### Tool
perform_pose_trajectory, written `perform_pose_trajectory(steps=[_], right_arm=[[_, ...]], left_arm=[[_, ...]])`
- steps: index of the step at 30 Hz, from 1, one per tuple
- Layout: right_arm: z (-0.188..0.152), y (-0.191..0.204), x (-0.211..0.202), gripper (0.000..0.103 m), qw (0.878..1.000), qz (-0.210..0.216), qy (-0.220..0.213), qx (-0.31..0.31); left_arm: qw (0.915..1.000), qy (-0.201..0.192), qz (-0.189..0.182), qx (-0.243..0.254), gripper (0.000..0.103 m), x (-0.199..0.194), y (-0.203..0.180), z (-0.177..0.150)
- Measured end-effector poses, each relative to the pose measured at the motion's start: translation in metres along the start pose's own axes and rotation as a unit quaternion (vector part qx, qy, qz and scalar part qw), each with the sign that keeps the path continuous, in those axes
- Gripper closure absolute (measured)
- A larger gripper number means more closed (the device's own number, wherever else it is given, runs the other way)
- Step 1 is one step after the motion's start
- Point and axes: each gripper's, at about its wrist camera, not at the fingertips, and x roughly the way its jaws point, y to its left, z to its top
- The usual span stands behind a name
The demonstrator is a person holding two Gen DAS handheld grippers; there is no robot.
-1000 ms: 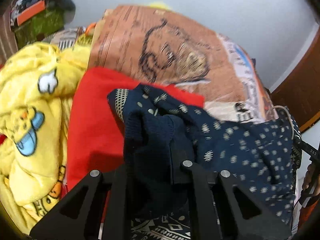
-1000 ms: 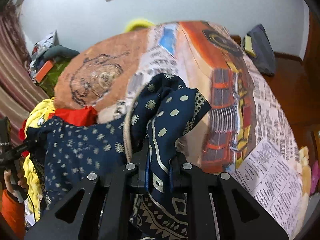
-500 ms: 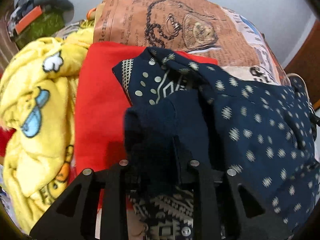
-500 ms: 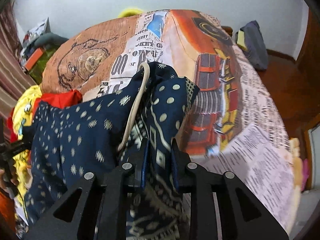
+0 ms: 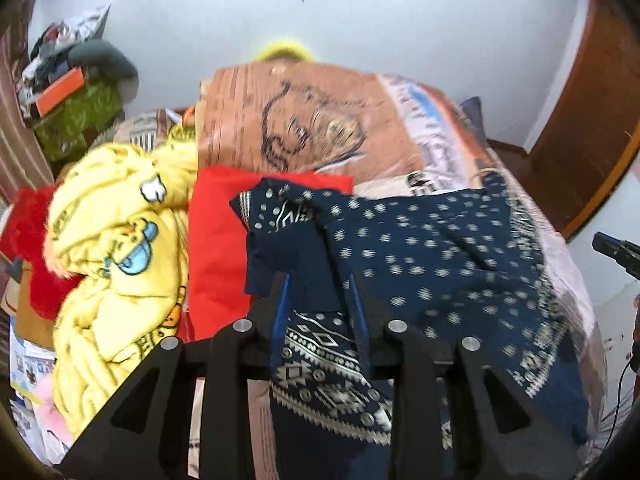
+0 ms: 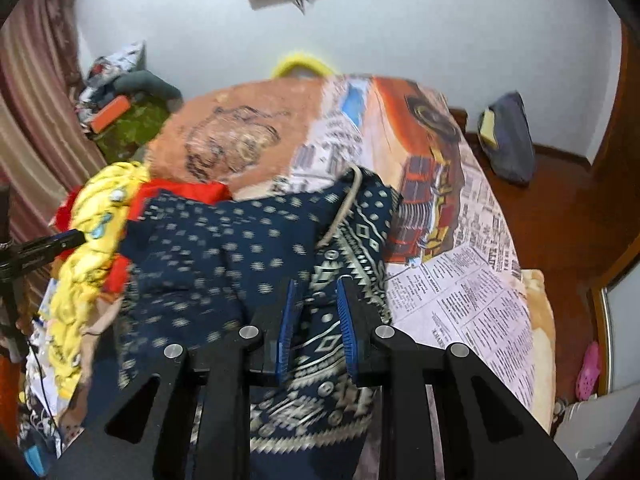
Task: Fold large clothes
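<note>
A navy garment (image 5: 420,248) with white dots and a patterned border lies spread across the bed, also in the right wrist view (image 6: 224,248). My left gripper (image 5: 318,280) hangs over its left corner. Its jaws are opening, the blue pads stand apart, and a dark fold shows in the gap without being pressed. My right gripper (image 6: 318,284) is over the right corner, beside a cream cord (image 6: 344,208). Its blue pads are bare and apart, with cloth lying below them. Each gripper shows at the edge of the other's view: the left one (image 6: 60,240), the right one (image 5: 616,248).
A yellow cartoon blanket (image 5: 116,240) and a red cloth (image 5: 216,240) are piled left of the garment. The bed cover (image 6: 460,280) carries newspaper and truck prints. Clutter fills the far left corner, and a blue bag (image 6: 508,140) lies on the wooden floor at right.
Both grippers let go of the bunched navy corners and drew back and up. Their pads now stand apart. The garment has dropped and spread flatter on the bed.
</note>
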Motion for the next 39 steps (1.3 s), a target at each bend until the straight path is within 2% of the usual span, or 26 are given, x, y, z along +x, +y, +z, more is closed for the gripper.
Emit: perform_pose_trajectory(steps=[4,8,10,12,13,14,16,22,26,29,31,36,39], right_arm=[[-0.010,0.017,-0.032,0.082,1.000,0.006,-0.025,-0.012],[-0.024,0.031,-0.053,0.053,0.999,0.002,-0.044,-0.024],[-0.034,0.038,-0.061,0.042,0.998,-0.009,-0.051,-0.034],[-0.042,0.043,-0.065,0.027,0.998,-0.020,-0.048,-0.042],[-0.047,0.046,-0.065,0.024,0.998,-0.024,-0.044,-0.046],[-0.051,0.048,-0.066,0.021,0.998,-0.025,-0.041,-0.049],[-0.062,0.049,-0.066,0.021,0.998,-0.028,-0.032,-0.053],[-0.102,0.044,-0.053,0.020,0.998,-0.040,0.007,-0.044],[-0.136,0.033,-0.042,0.020,0.999,-0.035,0.039,-0.004],[-0.160,0.025,-0.035,0.020,0.997,-0.032,0.065,0.022],[-0.173,0.021,-0.030,0.020,0.995,-0.035,0.087,0.030],[-0.188,0.016,-0.022,0.021,0.993,-0.020,0.111,0.047],[-0.191,0.015,-0.018,0.021,0.991,0.011,0.114,0.063]], left_arm=[[0.9995,-0.027,-0.006,0.016,0.064,-0.039,-0.009,-0.012],[0.9987,-0.043,-0.015,0.023,0.046,-0.069,-0.011,-0.032],[0.9987,-0.042,-0.019,0.024,0.037,-0.079,-0.009,-0.043],[0.9990,-0.032,-0.022,0.022,0.027,-0.084,-0.004,-0.056],[0.9991,-0.028,-0.024,0.019,0.022,-0.085,-0.003,-0.060],[0.9991,-0.020,-0.034,0.017,0.021,-0.086,0.000,-0.068],[0.9986,-0.004,-0.049,0.019,0.021,-0.086,0.004,-0.082],[0.9968,0.056,-0.055,0.017,0.020,-0.063,0.009,-0.134],[0.9897,0.116,-0.083,-0.020,0.020,-0.034,0.021,-0.169],[0.9843,0.148,-0.086,-0.041,0.020,-0.015,0.029,-0.190],[0.9803,0.164,-0.095,-0.055,0.020,-0.006,0.032,-0.201],[0.9685,0.201,-0.114,-0.092,0.020,0.019,0.036,-0.228],[0.9657,0.194,-0.121,-0.123,0.021,0.022,0.039,-0.234]])
